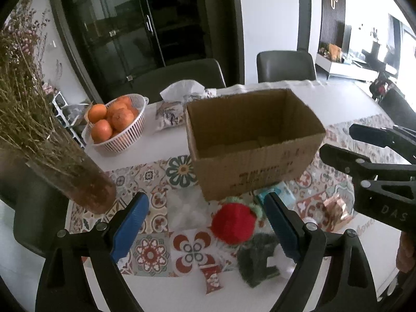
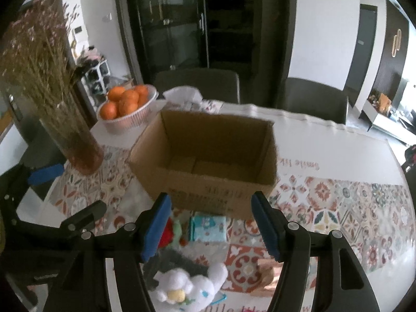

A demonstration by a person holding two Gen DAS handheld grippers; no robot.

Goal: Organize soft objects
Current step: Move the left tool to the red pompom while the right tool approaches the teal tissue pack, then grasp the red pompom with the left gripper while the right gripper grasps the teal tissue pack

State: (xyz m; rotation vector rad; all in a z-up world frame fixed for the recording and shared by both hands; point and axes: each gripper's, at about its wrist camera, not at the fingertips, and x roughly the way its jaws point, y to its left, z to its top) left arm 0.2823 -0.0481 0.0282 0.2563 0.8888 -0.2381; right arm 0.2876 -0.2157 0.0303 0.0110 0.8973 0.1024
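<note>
On the patterned table runner (image 1: 153, 249), an open cardboard box (image 1: 249, 140) stands upright and serves as the landmark. Far left of the box stands a glass vase of dried flowers (image 1: 75, 179); behind it and to the box's left, a white basket of oranges (image 1: 117, 124) sits on the bare table, with a tissue pack (image 1: 174, 106) just behind the box's left corner. In front of the box, the left gripper (image 1: 205, 223) hovers with its blue-padded jaws spread wide, holding nothing. Between those jaws, near the box's front wall, lies a red knitted toy (image 1: 232, 223), and just in front of that a dark green fuzzy item (image 1: 257, 257). A light blue packet (image 2: 208, 227) lies touching or nearly touching the box's front wall. Nearer the camera than the packet rests a white plush toy (image 2: 189, 283). The right gripper (image 2: 210, 226) hangs above these items, jaws wide apart and empty.
</note>
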